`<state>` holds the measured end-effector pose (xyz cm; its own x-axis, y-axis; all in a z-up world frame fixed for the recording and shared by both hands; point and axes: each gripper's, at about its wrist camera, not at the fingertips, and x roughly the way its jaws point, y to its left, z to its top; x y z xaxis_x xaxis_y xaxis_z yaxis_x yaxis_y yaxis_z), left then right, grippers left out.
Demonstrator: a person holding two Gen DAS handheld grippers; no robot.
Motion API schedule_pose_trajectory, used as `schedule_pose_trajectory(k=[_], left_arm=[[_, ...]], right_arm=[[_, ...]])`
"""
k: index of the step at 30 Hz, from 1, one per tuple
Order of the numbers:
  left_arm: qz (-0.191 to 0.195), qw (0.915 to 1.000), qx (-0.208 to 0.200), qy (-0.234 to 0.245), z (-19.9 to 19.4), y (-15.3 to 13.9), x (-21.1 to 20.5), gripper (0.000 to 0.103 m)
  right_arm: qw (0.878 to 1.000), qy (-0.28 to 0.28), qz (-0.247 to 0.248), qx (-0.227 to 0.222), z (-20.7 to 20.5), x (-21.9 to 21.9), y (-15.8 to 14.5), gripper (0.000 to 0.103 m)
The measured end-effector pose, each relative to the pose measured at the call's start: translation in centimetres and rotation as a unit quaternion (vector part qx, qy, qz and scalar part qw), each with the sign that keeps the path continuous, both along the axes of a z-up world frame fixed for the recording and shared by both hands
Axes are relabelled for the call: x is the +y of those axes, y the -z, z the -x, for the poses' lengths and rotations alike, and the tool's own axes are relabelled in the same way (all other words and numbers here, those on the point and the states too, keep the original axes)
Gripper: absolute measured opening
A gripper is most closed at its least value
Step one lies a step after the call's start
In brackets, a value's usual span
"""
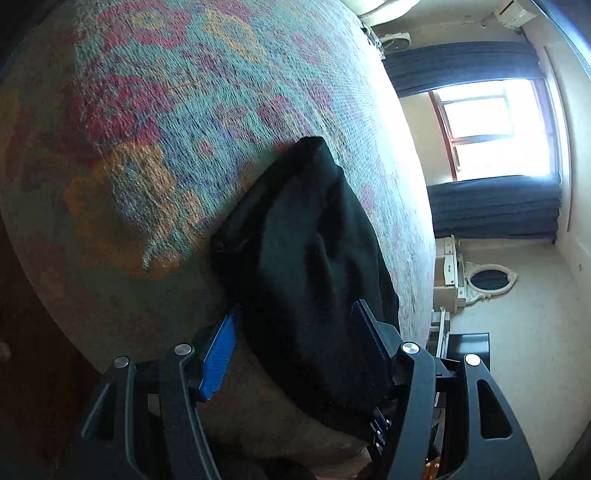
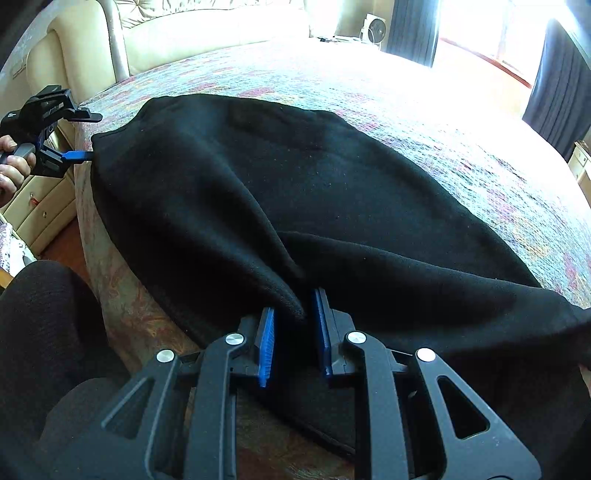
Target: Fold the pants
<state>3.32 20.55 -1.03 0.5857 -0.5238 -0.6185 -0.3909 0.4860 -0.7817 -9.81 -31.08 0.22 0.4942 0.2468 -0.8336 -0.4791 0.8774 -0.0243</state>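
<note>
Black fleece pants (image 2: 277, 177) lie spread across a floral bedspread (image 2: 406, 103), with one edge hanging over the near side of the bed. My right gripper (image 2: 294, 302) is shut on a raised fold of the pants near that edge, the cloth filling the gap between its blue pads (image 2: 266, 347). At the far left, a hand (image 2: 14, 166) holds my left gripper (image 2: 95, 136) at the pants' end; its jaws stand apart, the lower blue finger touching the cloth. In the left wrist view the pants (image 1: 295, 229) run between the open fingers of the left gripper (image 1: 295, 310), over the bedspread (image 1: 166, 110).
A cream padded headboard (image 2: 203, 33) stands behind the bed, with a drawer unit (image 2: 40, 214) at its left. A small fan (image 2: 375, 29), dark curtains (image 2: 561, 96) and a bright window are at the back. A person's dark-clad leg (image 2: 40, 325) is at the bed's near side.
</note>
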Motion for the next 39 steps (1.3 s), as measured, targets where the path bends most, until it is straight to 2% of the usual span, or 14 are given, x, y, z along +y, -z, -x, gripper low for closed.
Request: schedule_pose_trajectory(k=[3,5,7,11,14,21,30,32,35,36,39], left_arm=[[0.003,0.9994,-0.032,-0.009,1.3,-1.8,0.2,0.061],[-0.023,0.9989,-0.040,0.006,0.9,-2.6,-0.5,0.061],[-0.041,0.9987,-0.031,0.005,0.7,-2.5,-0.9,0.061],[-0.014,0.9999,-0.008,-0.001,0.4,-0.6,-0.9,0.061],[-0.020,0.9998,0.004,-0.003,-0.1,0.0,-1.0,0.061],[-0.018,0.9996,0.013,-0.015,0.6,0.3,-1.0,0.061],[-0.038,0.9991,0.010,-0.015,1.2,0.4,-1.1,0.061],[-0.048,0.9987,0.012,-0.014,0.8,0.4,-1.1,0.057],[-0.058,0.9980,0.020,-0.017,0.4,0.9,-0.9,0.037],[-0.056,0.9979,0.025,-0.020,0.4,1.3,-0.7,0.024],[-0.042,0.9979,0.037,-0.033,0.5,2.4,-0.1,0.015]], right_arm=[[1.000,-0.001,0.001,0.000,0.0,0.0,0.0,0.020],[1.000,-0.001,-0.001,-0.001,0.0,0.0,0.0,0.021],[1.000,-0.002,-0.001,-0.002,0.1,-0.1,0.0,0.021],[1.000,-0.004,-0.002,-0.002,0.1,0.0,0.0,0.025],[1.000,-0.006,0.000,-0.004,0.2,0.2,0.1,0.028],[1.000,-0.006,-0.004,-0.005,0.3,0.1,-0.1,0.028],[1.000,-0.007,-0.006,-0.006,0.3,0.0,0.0,0.030],[1.000,-0.007,-0.007,-0.006,0.3,0.1,0.0,0.031],[1.000,-0.008,-0.008,-0.008,0.4,0.2,0.0,0.035],[1.000,-0.009,-0.007,-0.009,0.5,0.3,0.0,0.036],[1.000,-0.011,0.000,-0.015,0.6,0.6,0.0,0.037]])
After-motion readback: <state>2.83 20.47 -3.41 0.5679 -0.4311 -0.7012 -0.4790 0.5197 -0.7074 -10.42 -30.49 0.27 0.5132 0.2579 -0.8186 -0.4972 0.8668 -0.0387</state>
